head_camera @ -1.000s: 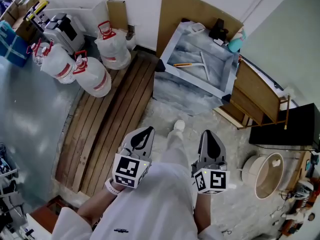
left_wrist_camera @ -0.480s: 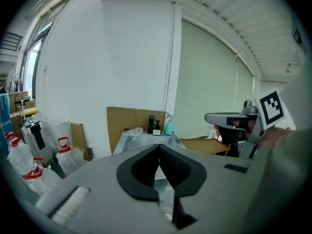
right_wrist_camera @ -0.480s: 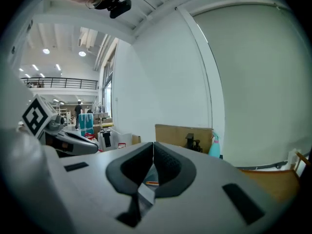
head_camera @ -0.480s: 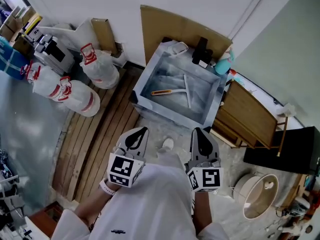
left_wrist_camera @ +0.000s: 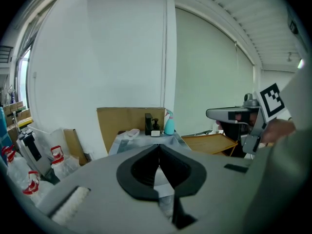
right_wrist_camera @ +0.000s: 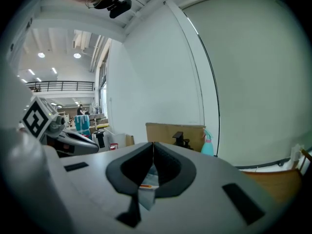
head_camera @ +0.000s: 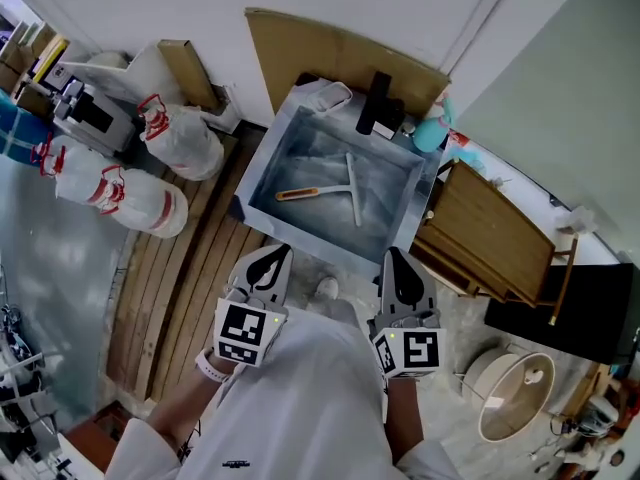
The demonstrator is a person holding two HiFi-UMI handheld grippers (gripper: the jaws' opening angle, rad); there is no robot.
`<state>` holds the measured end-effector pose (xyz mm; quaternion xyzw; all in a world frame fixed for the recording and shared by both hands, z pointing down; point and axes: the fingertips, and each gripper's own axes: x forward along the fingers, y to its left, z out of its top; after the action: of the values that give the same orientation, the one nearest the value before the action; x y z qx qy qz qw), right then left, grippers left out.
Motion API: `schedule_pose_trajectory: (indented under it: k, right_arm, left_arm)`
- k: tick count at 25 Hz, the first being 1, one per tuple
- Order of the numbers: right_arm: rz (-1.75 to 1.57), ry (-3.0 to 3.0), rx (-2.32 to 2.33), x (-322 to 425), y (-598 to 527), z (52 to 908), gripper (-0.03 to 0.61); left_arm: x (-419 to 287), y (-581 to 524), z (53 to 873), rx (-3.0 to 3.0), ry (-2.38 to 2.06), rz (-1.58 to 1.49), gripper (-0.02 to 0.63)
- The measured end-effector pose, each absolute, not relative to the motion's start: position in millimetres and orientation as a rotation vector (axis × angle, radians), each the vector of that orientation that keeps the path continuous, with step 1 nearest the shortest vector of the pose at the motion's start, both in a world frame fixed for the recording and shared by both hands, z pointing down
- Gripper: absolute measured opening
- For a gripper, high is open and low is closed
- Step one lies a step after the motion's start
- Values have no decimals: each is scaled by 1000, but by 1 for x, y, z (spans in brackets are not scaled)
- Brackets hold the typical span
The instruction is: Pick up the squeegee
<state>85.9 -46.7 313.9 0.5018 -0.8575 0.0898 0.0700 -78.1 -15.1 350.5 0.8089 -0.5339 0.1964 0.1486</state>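
Nothing of the pick-up itself is done yet, as far as we can judge. The squeegee [head_camera: 351, 189] lies flat on the table [head_camera: 262, 173] ahead of us. Its pale blade runs away from us and its orange handle points to the left, with nothing touching it. At the far edge of the table stand a black bottle [head_camera: 375, 103] and a turquoise spray bottle [head_camera: 430, 133], both well apart from the squeegee. We hold the left gripper [head_camera: 275, 258] and the right gripper [head_camera: 396, 263] side by side close to our body, on the near side of the table, with our shoe [head_camera: 325, 288] showing between them. Both point toward the table but neither is over it. In the left gripper view the two jaws meet at their tips with nothing caught between them, and the right gripper view shows the same: jaws together and empty. So what is left is almost everything. We still have to bring one gripper out over the table, spread its jaws, lower them around the squeegee and close on it, then lift. The handle looks the likelier place to grip, since it is the narrow part. The right gripper seems slightly better lined up with it, as a bit of orange shows below its jaws in its own view.
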Motion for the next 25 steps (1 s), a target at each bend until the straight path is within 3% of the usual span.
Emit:
schedule_pose_trajectory:
  k: [25]
  right_arm:
    - [406, -2485, 1469, 86, -129, 386, 6]
  left_arm:
    - [-33, -157, 461, 2513, -1111, 1000, 6]
